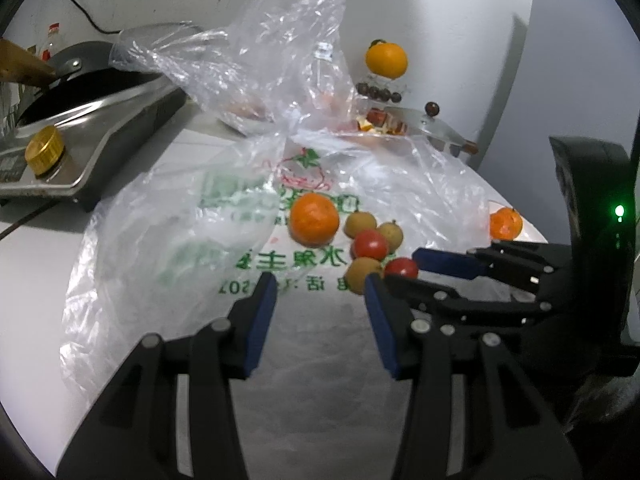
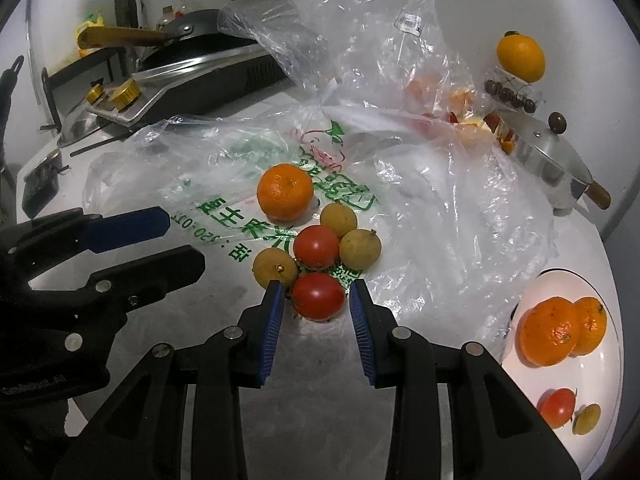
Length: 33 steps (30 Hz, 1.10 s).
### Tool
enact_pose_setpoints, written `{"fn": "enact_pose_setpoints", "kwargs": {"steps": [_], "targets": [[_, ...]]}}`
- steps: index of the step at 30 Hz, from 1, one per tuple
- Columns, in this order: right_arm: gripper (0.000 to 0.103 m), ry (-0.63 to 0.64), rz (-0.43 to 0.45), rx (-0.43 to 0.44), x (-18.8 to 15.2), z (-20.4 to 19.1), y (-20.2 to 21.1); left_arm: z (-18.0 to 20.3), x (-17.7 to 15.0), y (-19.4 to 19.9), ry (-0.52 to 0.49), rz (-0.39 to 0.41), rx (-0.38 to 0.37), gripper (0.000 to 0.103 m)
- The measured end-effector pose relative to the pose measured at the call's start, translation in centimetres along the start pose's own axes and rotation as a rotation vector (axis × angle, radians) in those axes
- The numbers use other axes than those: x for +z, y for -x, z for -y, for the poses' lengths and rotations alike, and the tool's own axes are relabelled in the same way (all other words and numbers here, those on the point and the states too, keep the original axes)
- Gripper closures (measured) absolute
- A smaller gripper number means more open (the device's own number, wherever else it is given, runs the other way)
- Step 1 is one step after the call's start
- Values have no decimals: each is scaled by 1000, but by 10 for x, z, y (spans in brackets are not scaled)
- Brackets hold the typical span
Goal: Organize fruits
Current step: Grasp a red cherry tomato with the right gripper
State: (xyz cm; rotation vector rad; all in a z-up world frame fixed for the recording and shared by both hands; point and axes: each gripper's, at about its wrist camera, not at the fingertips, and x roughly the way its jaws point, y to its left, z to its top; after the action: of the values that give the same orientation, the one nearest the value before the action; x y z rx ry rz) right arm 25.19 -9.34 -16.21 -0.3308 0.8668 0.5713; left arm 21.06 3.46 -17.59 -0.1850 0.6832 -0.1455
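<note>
A pile of fruit lies on a flattened plastic bag (image 2: 224, 216): a mandarin (image 2: 285, 191), two red tomatoes (image 2: 316, 246) and three yellow-brown longans (image 2: 360, 249). My right gripper (image 2: 317, 289) is open, its blue pads on either side of the near tomato (image 2: 318, 296), not closed on it. My left gripper (image 1: 320, 280) is open and empty, just left of the pile; it shows in the right wrist view (image 2: 180, 240). A white plate (image 2: 612, 360) at the right holds two mandarins (image 2: 550, 332), a tomato (image 2: 557, 407) and a longan (image 2: 587, 418).
A crumpled clear bag (image 2: 360, 32) stands behind the pile. A stove with a pan (image 2: 192, 64) is at the back left. A steel lidded pot (image 2: 548, 156) and an orange (image 2: 521, 58) on a small stand sit at the back right.
</note>
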Motion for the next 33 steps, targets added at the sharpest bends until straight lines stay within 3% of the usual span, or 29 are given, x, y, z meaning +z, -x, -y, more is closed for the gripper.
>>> {"fn": "enact_pose_setpoints", "kwargs": {"steps": [10, 21, 33], "targets": [[67, 21, -14, 19, 0, -1, -7, 5, 2, 1, -18, 1, 14, 56], [71, 2, 66, 8, 0, 13, 19, 20, 4, -4, -40, -8, 21, 56], [71, -12, 31, 71, -1, 18, 5, 21, 6, -5, -26, -13, 49, 56]]}}
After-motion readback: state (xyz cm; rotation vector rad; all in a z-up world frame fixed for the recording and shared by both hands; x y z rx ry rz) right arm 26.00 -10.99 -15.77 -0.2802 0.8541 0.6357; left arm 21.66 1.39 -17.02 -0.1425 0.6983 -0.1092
